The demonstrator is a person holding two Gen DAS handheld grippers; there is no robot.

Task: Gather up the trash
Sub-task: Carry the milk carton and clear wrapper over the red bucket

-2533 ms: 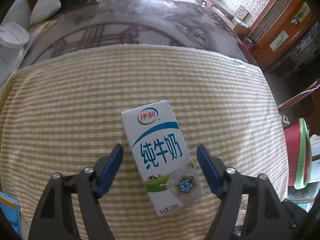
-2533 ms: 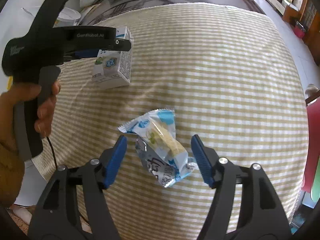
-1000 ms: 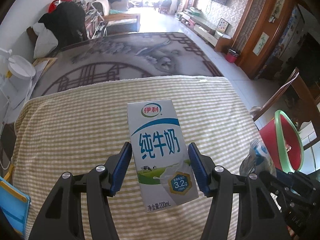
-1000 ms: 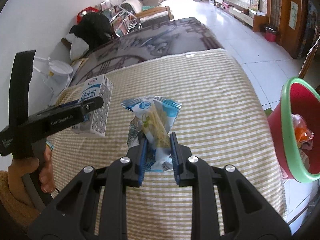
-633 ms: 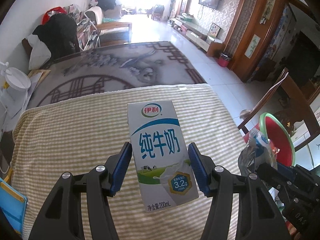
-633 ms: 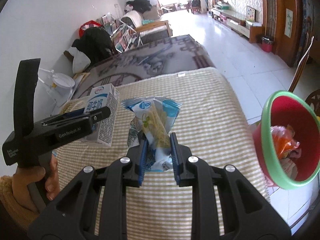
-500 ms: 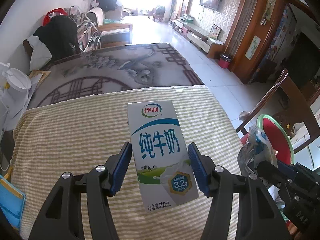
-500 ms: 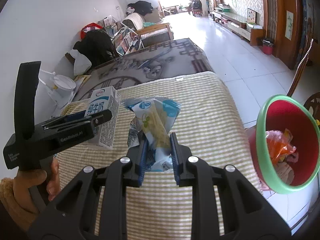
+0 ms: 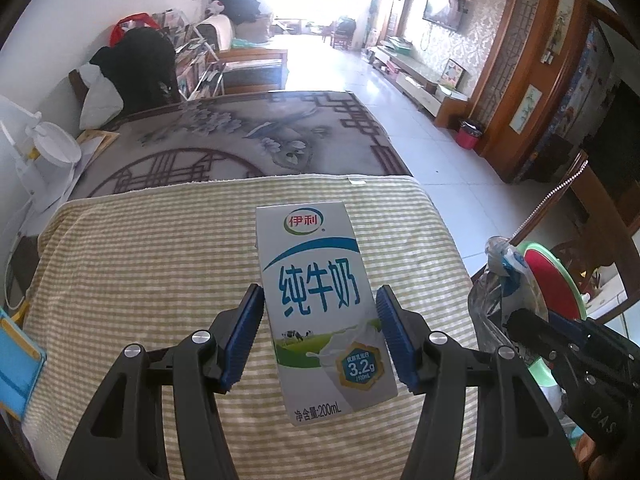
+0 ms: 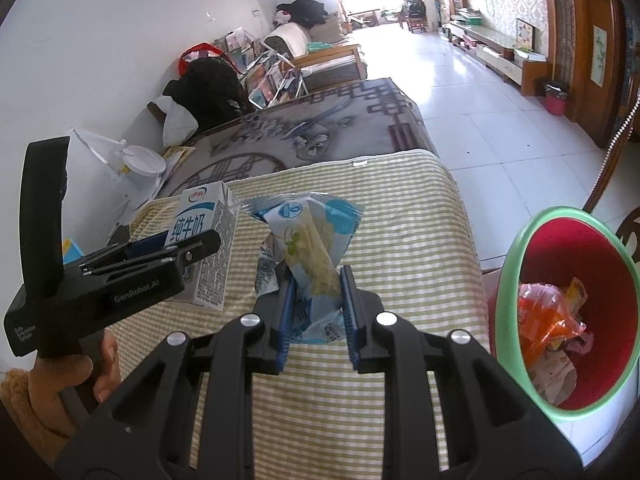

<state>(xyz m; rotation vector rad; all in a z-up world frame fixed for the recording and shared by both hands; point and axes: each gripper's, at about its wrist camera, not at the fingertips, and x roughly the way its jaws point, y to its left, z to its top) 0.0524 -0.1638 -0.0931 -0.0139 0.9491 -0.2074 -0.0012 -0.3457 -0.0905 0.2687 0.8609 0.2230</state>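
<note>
milk carton (image 9: 326,308) reads 伊利, 纯牛奶, 3.2g, 200ml, left gripper (image 10: 188,256) reads genrobot.ai

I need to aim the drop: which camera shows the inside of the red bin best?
The right wrist view: the red bin faces the camera with its mouth open, and orange and pink wrappers show inside. The left wrist view shows only a sliver of its green rim and red wall, partly hidden behind the right tongs.

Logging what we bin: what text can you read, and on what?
"伊利", "纯牛奶", "3.2g", "净含量:200mL": milk carton front.
"GenRobot.AI": left gripper body.
"DAS": right gripper body, partly cut off.
Carton side panel, snack wrapper: print too small to read.
</note>
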